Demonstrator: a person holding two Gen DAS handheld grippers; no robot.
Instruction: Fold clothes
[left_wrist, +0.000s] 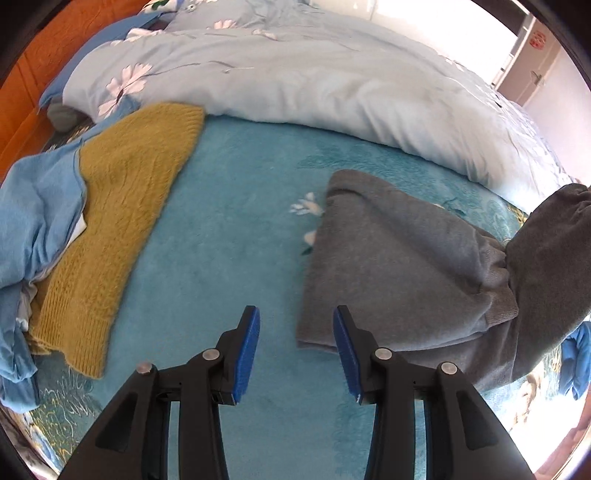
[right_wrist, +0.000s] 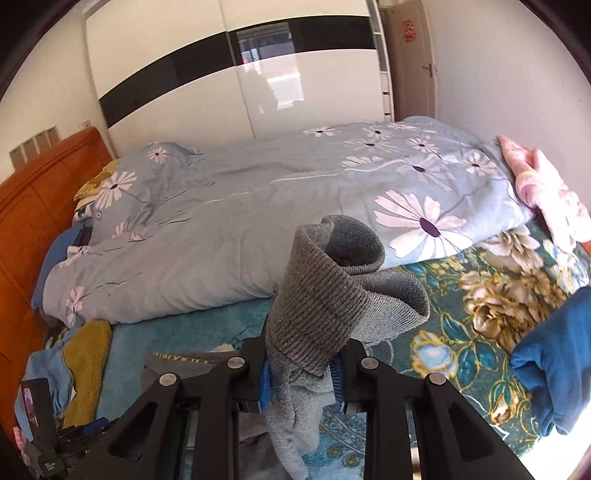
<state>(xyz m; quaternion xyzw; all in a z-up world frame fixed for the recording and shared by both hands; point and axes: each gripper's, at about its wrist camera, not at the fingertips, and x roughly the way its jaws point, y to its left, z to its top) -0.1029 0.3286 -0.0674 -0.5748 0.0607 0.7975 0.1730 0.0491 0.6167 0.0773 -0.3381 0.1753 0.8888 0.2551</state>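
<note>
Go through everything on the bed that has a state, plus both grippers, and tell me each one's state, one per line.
Left gripper: open, nothing between the pads, over the teal blanket.
Right gripper: clamped on the grey sweater's ribbed cuff, lifted.
Grey sweater: partly flat on the blanket, one sleeve raised.
Mustard sweater: lying flat.
Light blue garment: crumpled, overlapping the mustard sweater.
Floral duvet: bunched along the far side.

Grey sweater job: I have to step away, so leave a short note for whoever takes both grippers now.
Left gripper: open, empty, above the teal blanket.
Right gripper: clamped on the ribbed cuff of the grey sweater, sleeve lifted off the bed.
Sweater body lies partly folded on the blanket.
Yellow sweater and light blue garment lie unfolded to the left.
Left: lay the sleeve across, finish this fold, then the others.
</note>
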